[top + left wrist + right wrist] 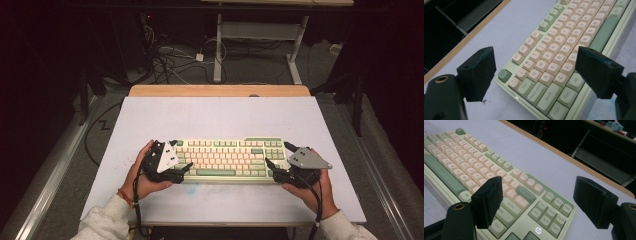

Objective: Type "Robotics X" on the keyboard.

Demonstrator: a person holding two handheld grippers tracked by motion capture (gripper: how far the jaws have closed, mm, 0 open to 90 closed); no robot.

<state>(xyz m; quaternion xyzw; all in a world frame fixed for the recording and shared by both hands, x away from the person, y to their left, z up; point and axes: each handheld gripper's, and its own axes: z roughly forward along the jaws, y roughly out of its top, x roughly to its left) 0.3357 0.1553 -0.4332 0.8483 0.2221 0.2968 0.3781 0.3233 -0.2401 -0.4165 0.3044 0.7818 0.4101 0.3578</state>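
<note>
One pale-green keyboard with cream keycaps (227,159) lies flat on the white tabletop (215,117), its two ends between wide-spread jaws: left gripper (184,170) straddles the Esc corner, right gripper (272,167) straddles the navigation-key end, neither pressing it.

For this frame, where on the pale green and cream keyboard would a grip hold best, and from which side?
Probably the two short ends of the pale green and cream keyboard, each approached from outside. It lies flat and wide on the white table, so only its thin end edges fit between jaws. The left gripper and right gripper are both open, one at each end.
</note>
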